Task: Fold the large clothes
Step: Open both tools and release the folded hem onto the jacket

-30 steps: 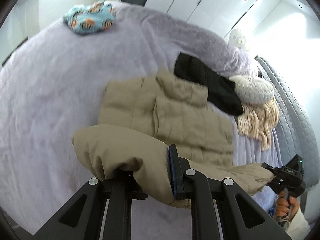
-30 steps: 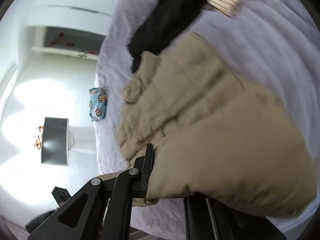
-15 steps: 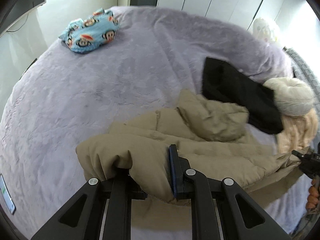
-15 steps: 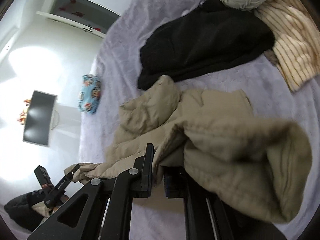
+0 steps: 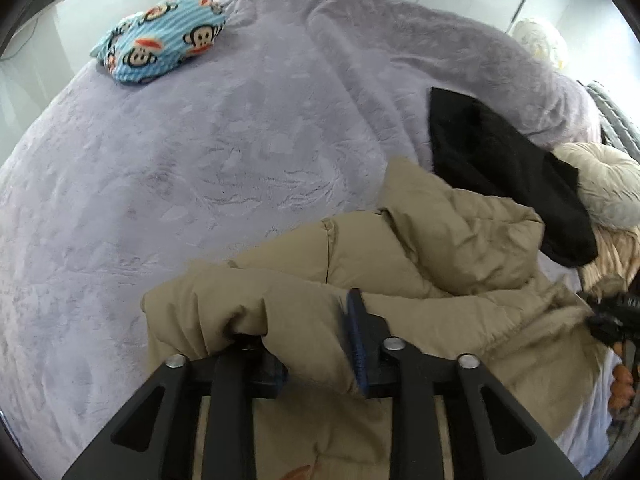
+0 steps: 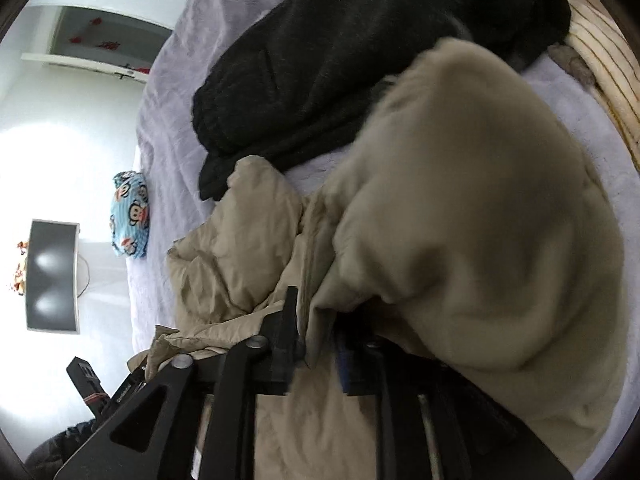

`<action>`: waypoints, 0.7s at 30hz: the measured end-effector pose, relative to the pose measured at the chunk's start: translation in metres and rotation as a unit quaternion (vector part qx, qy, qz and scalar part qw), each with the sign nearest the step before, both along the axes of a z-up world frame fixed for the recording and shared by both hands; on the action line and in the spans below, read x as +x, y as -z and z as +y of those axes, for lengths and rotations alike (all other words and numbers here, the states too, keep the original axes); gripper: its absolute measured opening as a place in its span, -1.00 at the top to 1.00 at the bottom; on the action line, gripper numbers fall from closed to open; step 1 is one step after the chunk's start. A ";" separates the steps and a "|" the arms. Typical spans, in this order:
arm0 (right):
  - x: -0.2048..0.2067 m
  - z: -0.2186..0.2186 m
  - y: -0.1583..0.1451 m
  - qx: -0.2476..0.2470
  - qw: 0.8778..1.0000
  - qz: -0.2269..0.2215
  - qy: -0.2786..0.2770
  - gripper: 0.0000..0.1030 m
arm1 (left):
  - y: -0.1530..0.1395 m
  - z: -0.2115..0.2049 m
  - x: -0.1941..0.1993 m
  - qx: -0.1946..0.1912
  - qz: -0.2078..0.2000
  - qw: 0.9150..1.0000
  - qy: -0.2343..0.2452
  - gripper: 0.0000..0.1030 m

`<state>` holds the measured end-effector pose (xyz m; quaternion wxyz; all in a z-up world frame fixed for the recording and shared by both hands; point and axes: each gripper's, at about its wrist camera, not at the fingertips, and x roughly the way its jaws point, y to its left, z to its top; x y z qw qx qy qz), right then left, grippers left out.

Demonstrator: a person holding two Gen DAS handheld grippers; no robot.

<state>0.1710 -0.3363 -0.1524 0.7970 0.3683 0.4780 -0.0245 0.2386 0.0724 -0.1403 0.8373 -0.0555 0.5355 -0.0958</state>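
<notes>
A tan puffy jacket [image 5: 440, 248] lies doubled over on the purple bed cover [image 5: 200, 160]. My left gripper [image 5: 308, 336] sits low at the jacket's near left edge. Its jaws are opening, and a fold of the padded hem still lies loosely between them. In the right wrist view the jacket [image 6: 480, 200] bulges over my right gripper [image 6: 316, 332]. Those jaws are opening too, with only a thin strip of tan cloth in the gap. The right gripper [image 5: 616, 320] also shows at the jacket's right end, and the left gripper [image 6: 92, 384] at the lower left.
A black garment [image 5: 500, 160] lies just beyond the jacket, touching its far edge. A cream cushion [image 5: 608, 192] and a striped cream garment [image 6: 604, 60] sit at the right. A blue monkey-print cloth [image 5: 160, 44] lies at the far left. A person's hand [image 5: 622, 384] holds the right gripper.
Both grippers carried the jacket's edge forward and down, so the jacket now lies doubled near the black garment. Both pairs of jaws have widened and loosened on the cloth.
</notes>
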 end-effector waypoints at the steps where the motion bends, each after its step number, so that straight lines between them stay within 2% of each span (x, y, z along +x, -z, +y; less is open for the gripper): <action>1: -0.005 0.002 -0.007 -0.003 1.000 -0.009 -0.008 -0.30 | -0.007 0.002 -0.005 -0.001 -0.006 1.000 0.008 0.25; 2: -0.008 0.004 -0.012 -0.006 1.000 -0.014 -0.012 -0.47 | -0.014 0.002 -0.009 0.000 -0.011 1.000 0.014 0.04; 6: -0.030 0.013 -0.030 -0.039 0.998 -0.021 -0.034 -0.49 | -0.042 0.007 -0.021 0.018 -0.049 0.999 0.017 -0.01; 8: -0.040 0.017 -0.030 -0.054 0.998 -0.015 -0.043 -0.16 | -0.048 0.007 -0.025 0.013 -0.057 0.998 0.014 -0.01; 9: -0.041 0.018 -0.028 -0.063 0.997 -0.006 -0.048 0.30 | -0.048 0.003 -0.025 0.004 -0.054 0.998 0.029 -0.01; 10: -0.042 0.021 -0.025 -0.070 0.996 0.002 -0.057 0.55 | -0.045 -0.006 -0.025 -0.005 -0.047 0.998 0.053 -0.01; 12: -0.039 0.031 -0.012 -0.081 0.993 0.015 -0.090 0.61 | -0.034 -0.029 -0.028 -0.011 -0.034 0.995 0.092 -0.01; 14: -0.031 0.046 0.003 -0.108 0.987 0.029 -0.118 0.67 | -0.014 -0.063 -0.035 0.000 -0.024 0.990 0.140 -0.01; 16: -0.021 0.059 0.017 -0.143 0.980 0.035 -0.136 0.67 | 0.012 -0.098 -0.041 0.040 -0.030 0.983 0.176 -0.01; 18: -0.003 0.065 0.029 -0.167 0.975 0.032 -0.143 0.68 | 0.030 -0.117 -0.040 0.073 -0.049 0.979 0.182 -0.01; 19: 0.008 0.067 0.032 -0.187 0.972 0.023 -0.143 0.68 | 0.040 -0.122 -0.033 0.085 -0.061 0.980 0.169 -0.01; 21: 0.022 0.065 0.039 -0.199 0.970 0.018 -0.140 0.70 | 0.048 -0.121 -0.020 0.081 -0.065 0.984 0.145 -0.01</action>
